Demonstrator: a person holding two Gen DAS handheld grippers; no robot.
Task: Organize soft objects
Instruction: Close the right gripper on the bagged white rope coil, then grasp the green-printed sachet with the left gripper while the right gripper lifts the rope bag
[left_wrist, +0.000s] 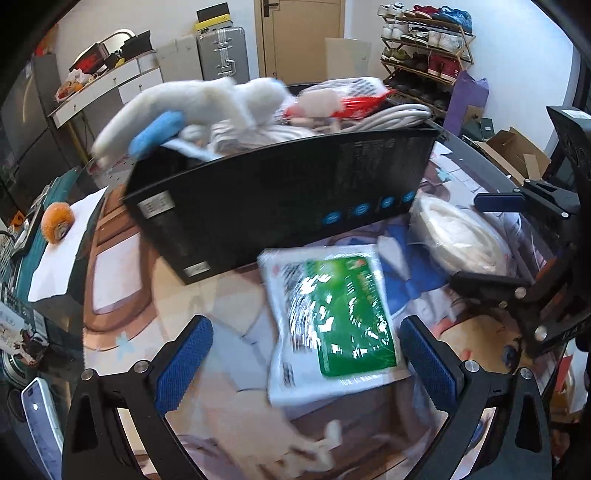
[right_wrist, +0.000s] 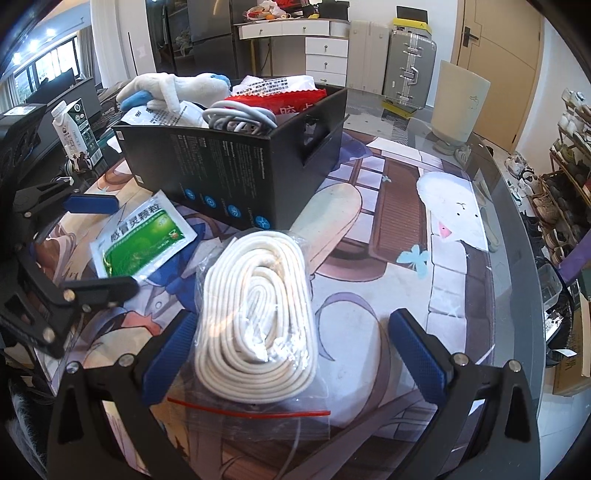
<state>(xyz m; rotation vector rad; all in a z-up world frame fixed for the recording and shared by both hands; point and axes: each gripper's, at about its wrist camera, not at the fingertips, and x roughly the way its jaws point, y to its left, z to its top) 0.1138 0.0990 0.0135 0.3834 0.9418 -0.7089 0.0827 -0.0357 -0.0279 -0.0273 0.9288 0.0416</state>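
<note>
The clear plastic bag of coiled white rope is seen flat on the table, lying lengthwise between the wide-open fingers of the right hand-held gripper, with the open left hand-held gripper over the green packet.

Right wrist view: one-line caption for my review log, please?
Open right gripper straddles a clear zip bag of coiled white cord before a filled black cardboard box.

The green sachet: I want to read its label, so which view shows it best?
The right wrist view: the green sachet lies flat and sharp there, print legible, beside the black box. In the left wrist view it is larger but motion-blurred between the open left gripper fingers.
</note>
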